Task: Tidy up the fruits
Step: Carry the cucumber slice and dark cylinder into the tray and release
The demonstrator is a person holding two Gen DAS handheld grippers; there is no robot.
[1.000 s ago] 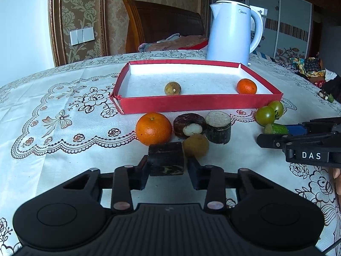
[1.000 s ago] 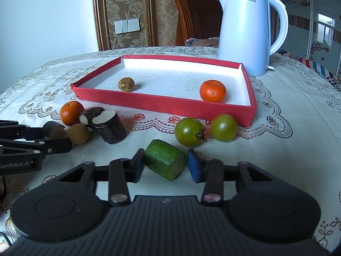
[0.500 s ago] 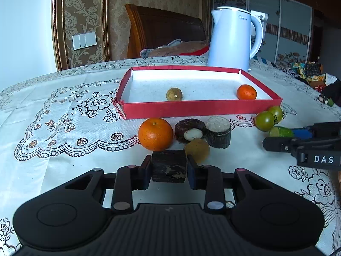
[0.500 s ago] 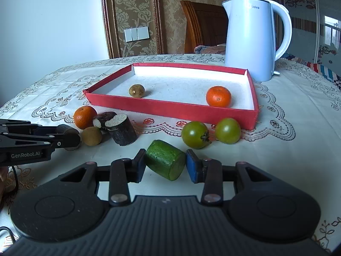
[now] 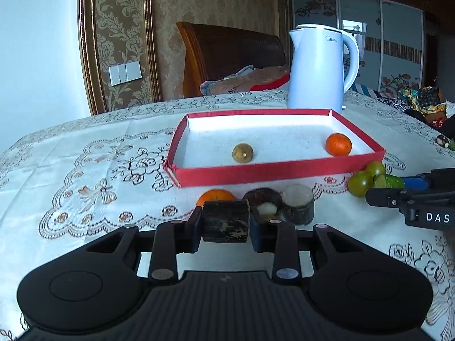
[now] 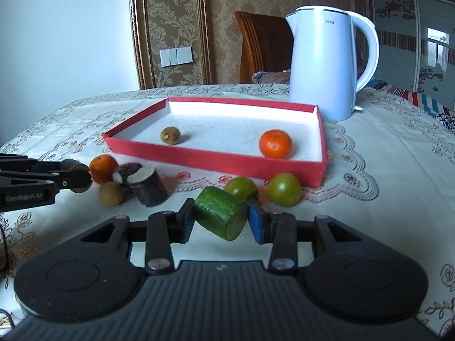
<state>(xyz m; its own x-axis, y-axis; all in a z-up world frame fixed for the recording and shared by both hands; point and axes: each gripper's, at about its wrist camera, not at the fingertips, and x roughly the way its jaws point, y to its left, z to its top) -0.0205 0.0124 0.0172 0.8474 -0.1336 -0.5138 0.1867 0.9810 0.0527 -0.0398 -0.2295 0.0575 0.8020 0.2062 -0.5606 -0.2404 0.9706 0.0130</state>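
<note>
My left gripper (image 5: 226, 223) is shut on a dark sugarcane piece (image 5: 226, 221), held above the table. My right gripper (image 6: 221, 218) is shut on a green cucumber chunk (image 6: 220, 212), also lifted. The red tray (image 5: 256, 172) (image 6: 216, 157) holds a brown longan (image 5: 242, 153) (image 6: 170, 135) and a small orange (image 5: 338, 144) (image 6: 275, 143). In front of the tray lie an orange (image 6: 103, 164), a cut mangosteen (image 6: 126, 170), another sugarcane piece (image 6: 146, 186), a longan (image 6: 111, 193) and two green tomatoes (image 6: 284, 189).
A white kettle (image 6: 324, 65) stands behind the tray's right corner. A wooden chair with clothes (image 5: 233, 56) is behind the table. The lace tablecloth (image 5: 85, 164) covers the table. Each gripper shows at the side of the other's view.
Both grippers have risen off the table with their pieces, the sugarcane and the cucumber, and the views have tilted up toward the tray.
</note>
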